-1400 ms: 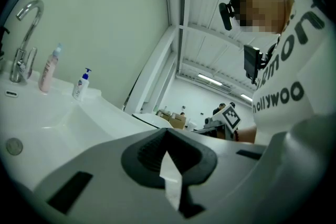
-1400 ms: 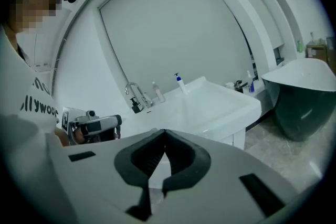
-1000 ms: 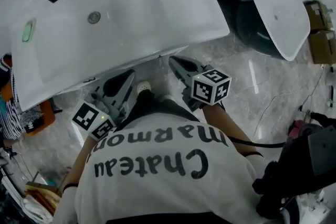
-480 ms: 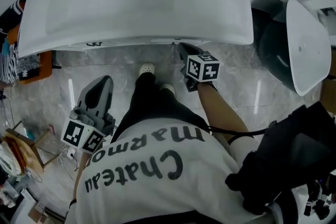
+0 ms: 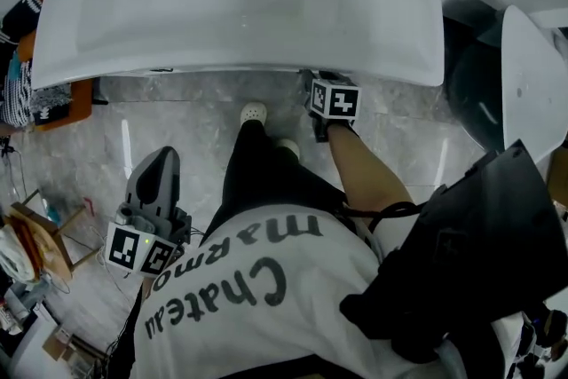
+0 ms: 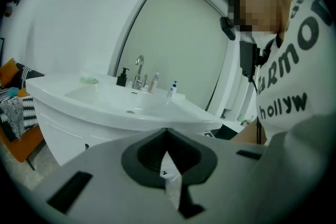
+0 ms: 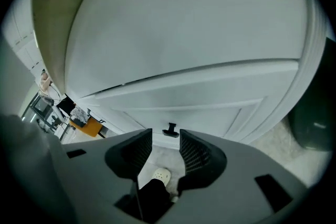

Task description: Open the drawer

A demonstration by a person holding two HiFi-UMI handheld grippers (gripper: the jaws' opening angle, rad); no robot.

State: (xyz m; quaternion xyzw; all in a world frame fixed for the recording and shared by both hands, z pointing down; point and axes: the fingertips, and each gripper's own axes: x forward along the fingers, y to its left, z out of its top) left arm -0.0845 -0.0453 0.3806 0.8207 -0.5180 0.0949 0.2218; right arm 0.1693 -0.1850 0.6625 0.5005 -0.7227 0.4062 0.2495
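My right gripper (image 7: 166, 137) is released: its 2 jaws have just been opening and now stand apart with nothing pressed between the ribbed pads (image 7: 195, 155). It points down at the white cabinet under the sink (image 5: 248, 4). The drawer (image 7: 210, 113) is the white panel straight ahead of it, closed flush with the cabinet front. The small dark handle (image 7: 170, 130) sits at the panel's lower edge, in line with the gap between the jaws and just beyond their tips, untouched. Through the gap I see the pale stone floor (image 5: 186, 129) and my white shoe (image 7: 161, 176). From the head view this gripper's marker cube (image 5: 335, 99) sits right below the sink's front rim.

My left gripper (image 6: 167, 131) is clenched on nothing, both jaws meeting in 1 line. It hangs off to my left over the floor, well apart from the cabinet, aimed toward the sink and its tap (image 6: 138, 72).
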